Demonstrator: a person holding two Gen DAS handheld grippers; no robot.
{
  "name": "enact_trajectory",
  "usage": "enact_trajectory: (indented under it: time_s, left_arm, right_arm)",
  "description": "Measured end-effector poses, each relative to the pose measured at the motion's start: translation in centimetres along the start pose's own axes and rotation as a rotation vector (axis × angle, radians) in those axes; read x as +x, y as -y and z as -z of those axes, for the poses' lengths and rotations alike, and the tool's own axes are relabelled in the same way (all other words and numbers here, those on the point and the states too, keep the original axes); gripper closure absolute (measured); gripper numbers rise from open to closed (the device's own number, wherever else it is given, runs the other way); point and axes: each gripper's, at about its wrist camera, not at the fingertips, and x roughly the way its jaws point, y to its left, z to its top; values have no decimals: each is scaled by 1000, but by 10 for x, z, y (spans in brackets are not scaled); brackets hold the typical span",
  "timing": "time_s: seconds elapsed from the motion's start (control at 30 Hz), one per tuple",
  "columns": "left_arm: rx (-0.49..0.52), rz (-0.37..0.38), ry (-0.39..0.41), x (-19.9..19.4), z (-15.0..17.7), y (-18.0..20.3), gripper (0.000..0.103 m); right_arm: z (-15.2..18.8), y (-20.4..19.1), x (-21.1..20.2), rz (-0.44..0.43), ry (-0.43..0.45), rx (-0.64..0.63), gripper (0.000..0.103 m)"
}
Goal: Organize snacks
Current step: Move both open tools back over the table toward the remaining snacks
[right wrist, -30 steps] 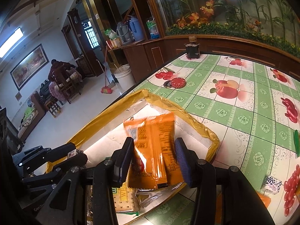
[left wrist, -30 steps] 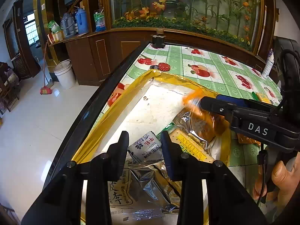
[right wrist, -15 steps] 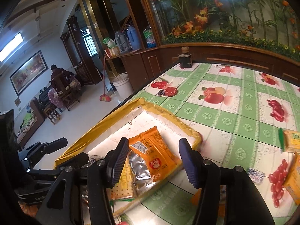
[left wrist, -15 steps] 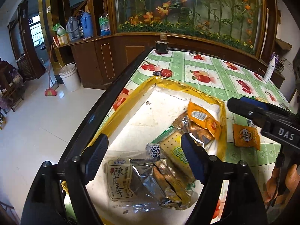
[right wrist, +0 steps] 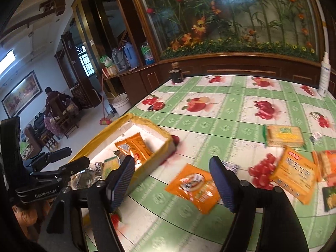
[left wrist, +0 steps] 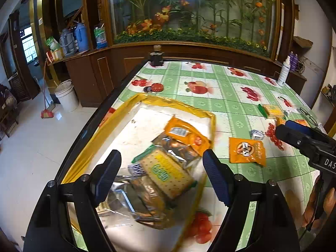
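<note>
- Having let go of the tall orange packet a second ago, the right gripper now hangs empty with its blue pads spread wide; its view has swung away from the box and out over the tablecloth.
- Just ahead of its fingertips, between the two pads in its own view, lies a flat orange snack pouch on the green-checked tablecloth, which I judge to be the next pick.
- Ahead and to its right sit more loose snacks: a large orange packet and, farther on, a yellow cracker pack, well apart from the box.
- Ahead and to its left, the released orange packet now rests inside the yellow-rimmed box, leaning on the foil packs.
- The left gripper has also opened; a second ago its fingers stood close beside a small packet, and now they are spread and empty above the box.
- Directly under and ahead of it the box holds a cracker pack, foil-wrapped snacks and the orange packet.
- Off to its right, outside the box, the orange pouch waits on the cloth.
- One more snack is stowed, then; several remain on the table, so the task seems only partway done.
</note>
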Motion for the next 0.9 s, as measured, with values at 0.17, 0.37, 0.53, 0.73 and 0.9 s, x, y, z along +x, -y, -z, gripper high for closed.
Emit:
enact_trajectory:
  time_s: [0.17, 0.37, 0.53, 0.73, 0.9]
  left_arm:
    - [46, 33, -11, 0, -1, 26, 21]
    - [103, 76, -23, -1, 3, 57, 21]
    - [141, 119, -40, 3, 4, 80, 21]
    - [170, 184, -73, 15, 6, 109, 21]
    - [190, 226, -103, 27, 4, 127, 21]
  right_arm:
    - [12, 31, -20, 44, 0, 54, 19]
    - [26, 61, -35, 83, -18, 93, 18]
    - [37, 78, -49, 119, -29, 88, 17]
    - [42, 105, -60, 166, -30, 101, 17]
    - [38, 123, -60, 187, -35, 88, 17]
